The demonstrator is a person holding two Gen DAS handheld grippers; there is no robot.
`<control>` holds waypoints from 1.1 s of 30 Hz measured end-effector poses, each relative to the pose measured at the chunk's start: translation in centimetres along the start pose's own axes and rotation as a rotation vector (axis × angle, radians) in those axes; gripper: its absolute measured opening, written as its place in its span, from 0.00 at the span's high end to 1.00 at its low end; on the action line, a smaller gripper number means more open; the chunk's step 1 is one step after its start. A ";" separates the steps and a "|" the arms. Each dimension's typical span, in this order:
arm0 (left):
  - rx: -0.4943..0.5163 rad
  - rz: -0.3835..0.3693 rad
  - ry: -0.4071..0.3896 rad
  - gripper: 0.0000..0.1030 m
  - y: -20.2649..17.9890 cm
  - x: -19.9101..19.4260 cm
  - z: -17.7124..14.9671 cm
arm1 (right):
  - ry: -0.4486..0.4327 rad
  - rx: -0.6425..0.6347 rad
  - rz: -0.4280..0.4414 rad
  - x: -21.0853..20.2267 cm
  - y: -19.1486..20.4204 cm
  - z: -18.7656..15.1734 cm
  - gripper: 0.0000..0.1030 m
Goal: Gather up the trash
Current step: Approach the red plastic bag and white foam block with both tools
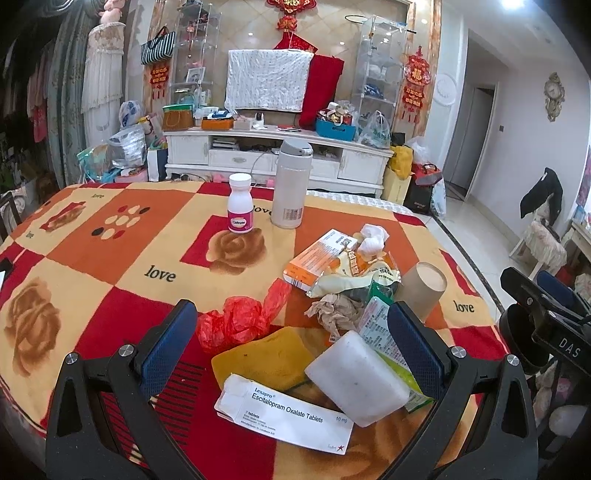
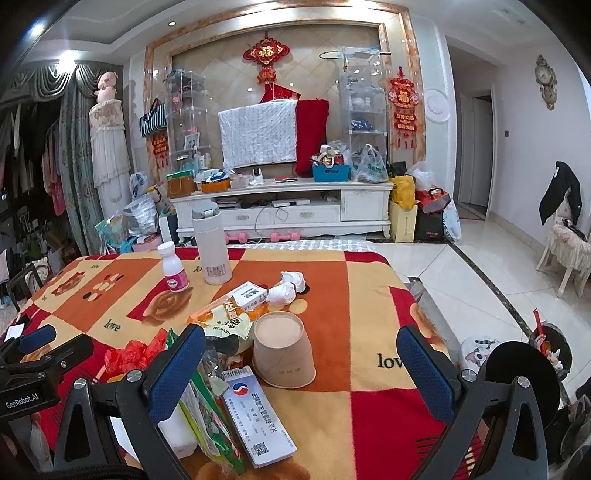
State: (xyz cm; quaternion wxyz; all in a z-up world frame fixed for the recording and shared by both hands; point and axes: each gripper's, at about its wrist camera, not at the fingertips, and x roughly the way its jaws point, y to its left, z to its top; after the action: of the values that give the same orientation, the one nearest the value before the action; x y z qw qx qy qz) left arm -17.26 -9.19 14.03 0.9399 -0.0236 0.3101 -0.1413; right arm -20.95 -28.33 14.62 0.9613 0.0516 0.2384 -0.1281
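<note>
Across the checked orange-and-red blanket (image 1: 122,258), our left gripper (image 1: 291,345) and right gripper (image 2: 301,363) both gape empty, so we should close squarely on the upturned brown paper cup (image 2: 282,349) beside the white foam block (image 1: 356,376).

1. A tiled feature wall (image 2: 325,70) with a marble-look frame fills the middle of the frame; a red Chinese knot ornament (image 2: 266,55) hangs at its top centre.
2. Below stands a white TV cabinet (image 2: 365,210), carrying a television under a white cover (image 2: 257,134).
3. Clear acrylic display shelves (image 2: 364,92) rise right of the television.
4. Grey-green curtains (image 2: 75,147) and a lace-covered standing unit (image 2: 109,147) occupy the left.
5. Glossy pale floor tiles (image 2: 476,273) with a dark border line spread across the right.
6. An ornate wall clock (image 2: 546,79) hangs upper right, above a chair (image 2: 569,243) draped with a black garment.
7. Recessed ceiling lights (image 2: 171,23) glow upper left.
</note>
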 end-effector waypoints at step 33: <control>-0.024 0.005 0.052 0.00 2.3 1.5 -1.0 | 0.054 -0.018 0.008 1.8 0.5 -1.0 0.00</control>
State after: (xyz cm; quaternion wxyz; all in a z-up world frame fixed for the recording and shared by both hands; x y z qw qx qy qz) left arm -16.17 -7.39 12.08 0.9314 -0.0304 0.3362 -0.1358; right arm -19.68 -28.06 12.95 0.9554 0.0475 0.2650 -0.1209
